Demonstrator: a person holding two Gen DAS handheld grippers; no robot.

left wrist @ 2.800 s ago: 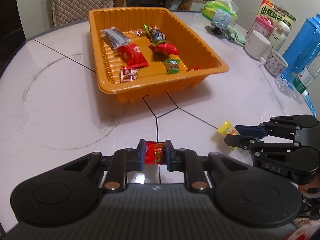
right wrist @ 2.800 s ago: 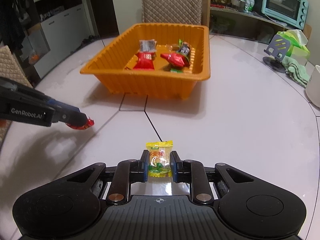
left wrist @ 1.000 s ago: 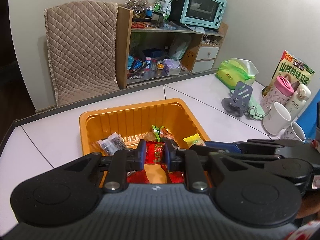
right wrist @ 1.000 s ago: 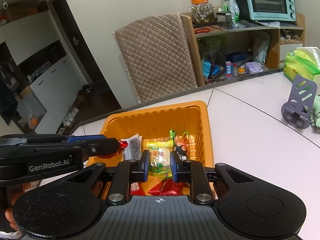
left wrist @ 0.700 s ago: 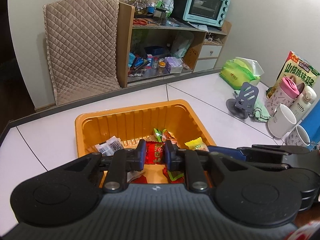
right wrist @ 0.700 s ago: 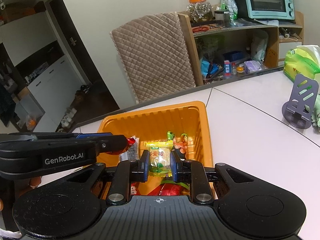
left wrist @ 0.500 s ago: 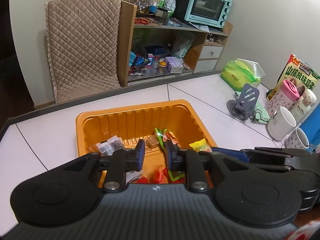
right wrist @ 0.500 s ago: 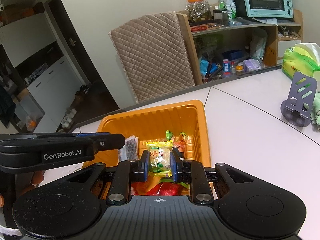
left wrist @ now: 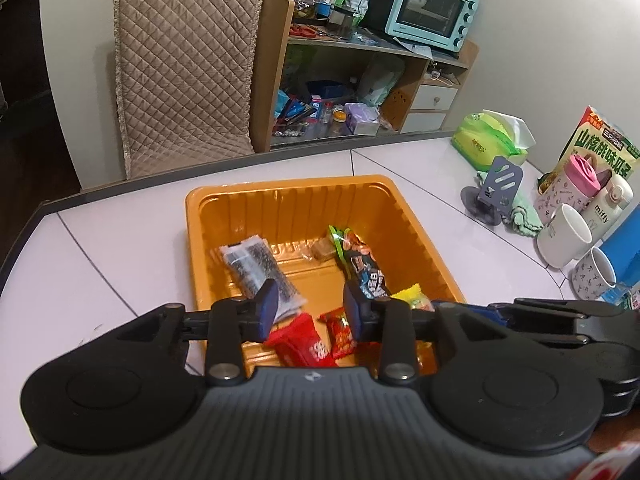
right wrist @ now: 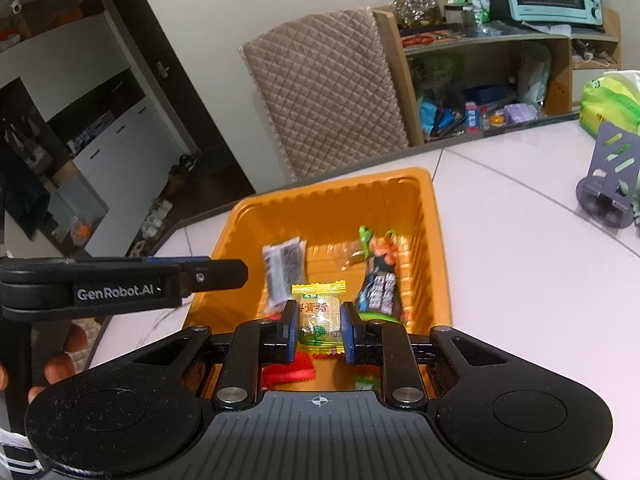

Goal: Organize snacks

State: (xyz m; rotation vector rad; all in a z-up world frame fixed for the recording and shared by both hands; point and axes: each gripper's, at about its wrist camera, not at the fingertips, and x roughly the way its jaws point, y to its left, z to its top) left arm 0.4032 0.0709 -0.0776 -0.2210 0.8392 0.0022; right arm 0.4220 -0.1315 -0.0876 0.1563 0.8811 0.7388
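Only rightward, seemingly clamped: yellow snack (right wrist: 319,312).

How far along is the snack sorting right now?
Done: several snacks lie in the orange tray, among them the small red candy. The left claw has just been opening and holds nothing. In hand: the right claw grips the yellow snack above the tray. Left: dropping it in. No loose snacks show on the table.
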